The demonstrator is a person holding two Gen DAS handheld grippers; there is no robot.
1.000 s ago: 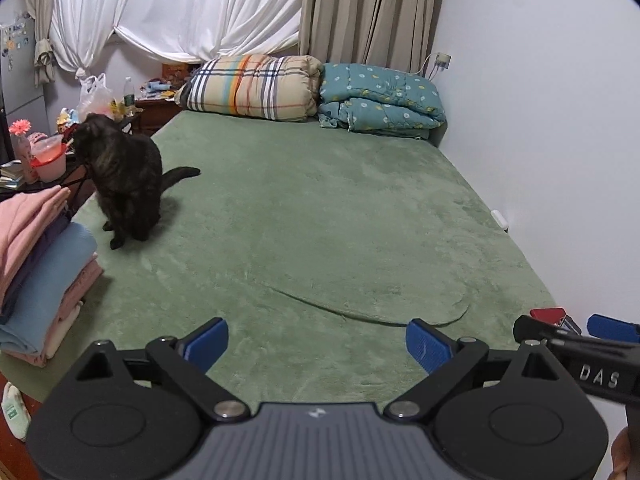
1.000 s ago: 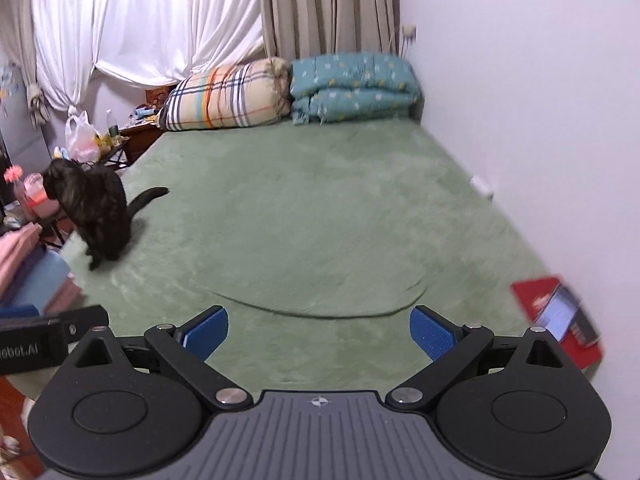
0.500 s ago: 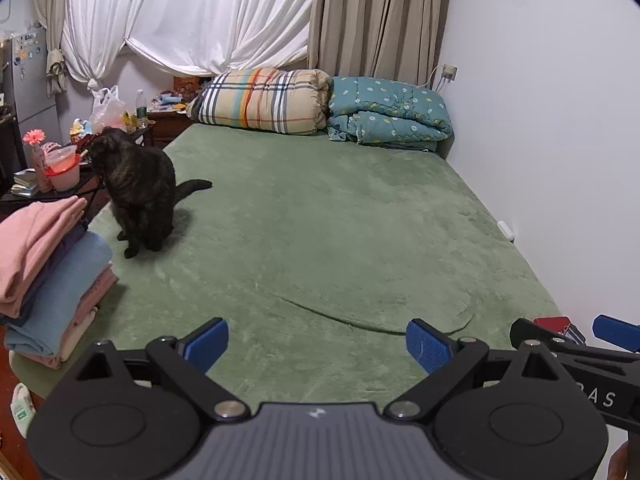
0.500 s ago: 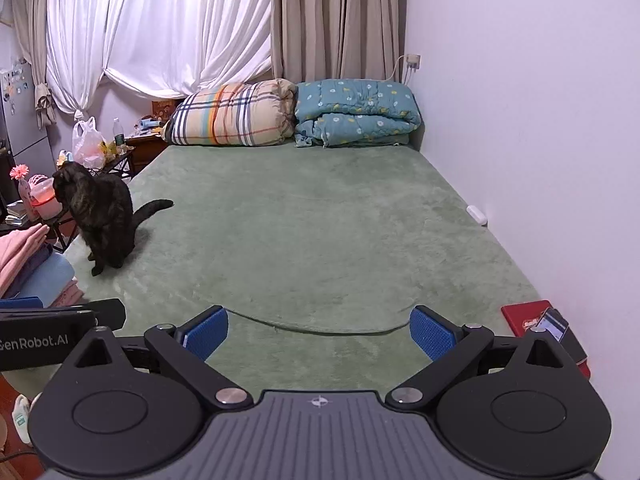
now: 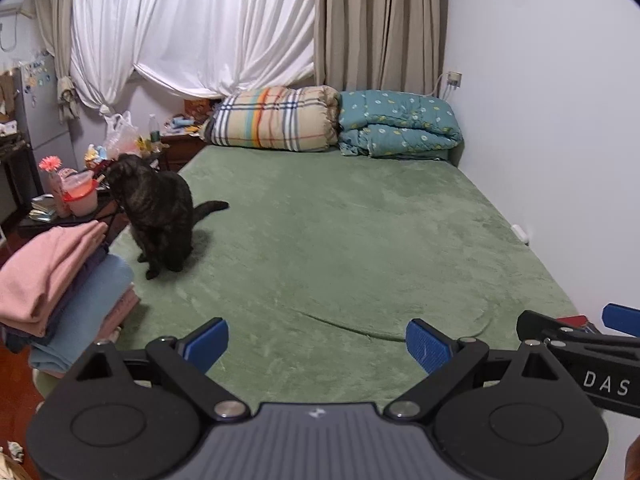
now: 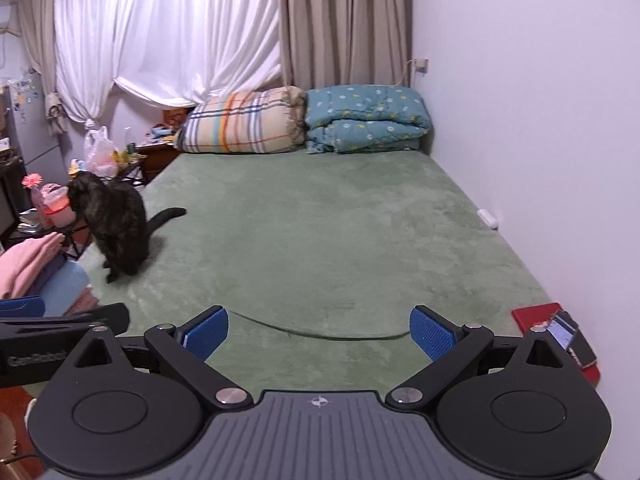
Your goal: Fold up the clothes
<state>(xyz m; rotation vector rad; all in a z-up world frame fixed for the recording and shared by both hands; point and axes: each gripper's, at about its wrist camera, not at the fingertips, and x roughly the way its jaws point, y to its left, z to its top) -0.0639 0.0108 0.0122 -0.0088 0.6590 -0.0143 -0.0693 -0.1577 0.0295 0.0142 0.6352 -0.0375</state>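
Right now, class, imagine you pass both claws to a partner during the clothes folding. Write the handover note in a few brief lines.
Left claw: open, holding nothing, above the near edge of the green bed.
Right claw: open, holding nothing, also over the near edge.
Stack of folded clothes: at the bed's near left corner, pink on top, blue below.
Dark cat: sitting on the bed just beyond the stack.
Done: that stack is folded.
Left: no unfolded garment is in view, so look for the next one.
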